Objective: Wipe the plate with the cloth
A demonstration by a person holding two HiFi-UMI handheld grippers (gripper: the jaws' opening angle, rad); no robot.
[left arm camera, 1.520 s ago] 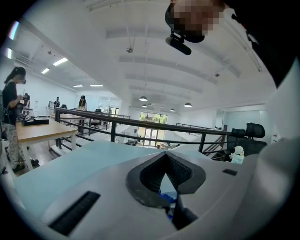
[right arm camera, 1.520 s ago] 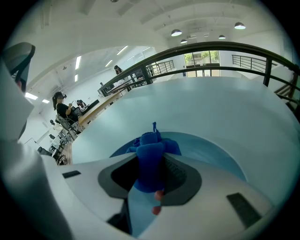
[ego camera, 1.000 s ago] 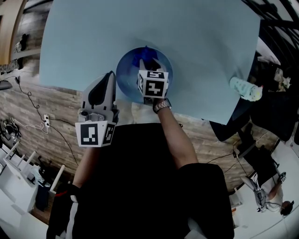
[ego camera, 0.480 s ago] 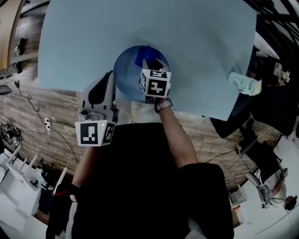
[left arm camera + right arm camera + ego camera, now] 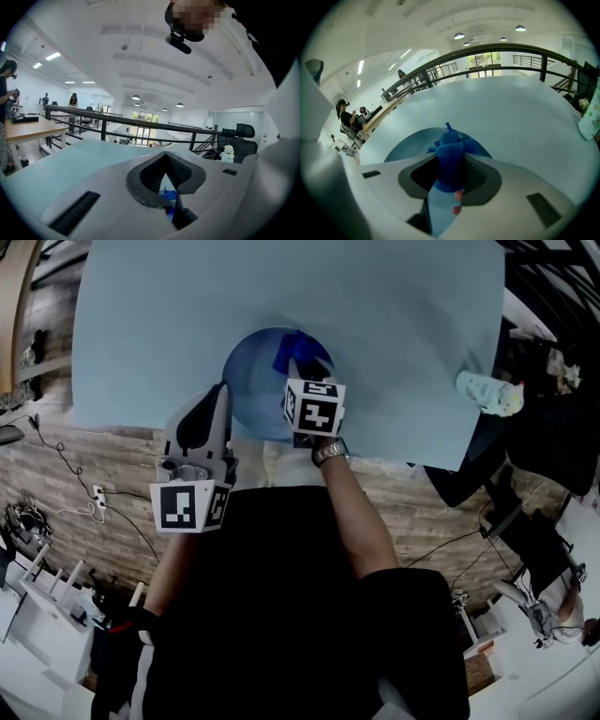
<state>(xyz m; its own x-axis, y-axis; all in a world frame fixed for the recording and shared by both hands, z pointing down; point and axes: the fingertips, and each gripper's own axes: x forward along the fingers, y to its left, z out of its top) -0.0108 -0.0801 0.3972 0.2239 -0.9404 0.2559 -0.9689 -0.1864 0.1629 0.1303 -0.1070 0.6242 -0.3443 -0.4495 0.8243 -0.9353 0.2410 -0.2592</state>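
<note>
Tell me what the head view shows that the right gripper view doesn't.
Only the head view shows the person's forearm, the wristwatch and the wood floor. Only the right gripper view shows the railing, people at desks and ceiling lamps. Both show the right hand-held gripper shut on the blue cloth over the plate, on the pale blue table.

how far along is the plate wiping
Done: the right gripper has the blue cloth clamped over the plate. In hand: wiping, with the cloth at the plate's far side. Left: the rest of the surface; cleanliness can't be judged. The left gripper sits at the rim, jaws together.
</note>
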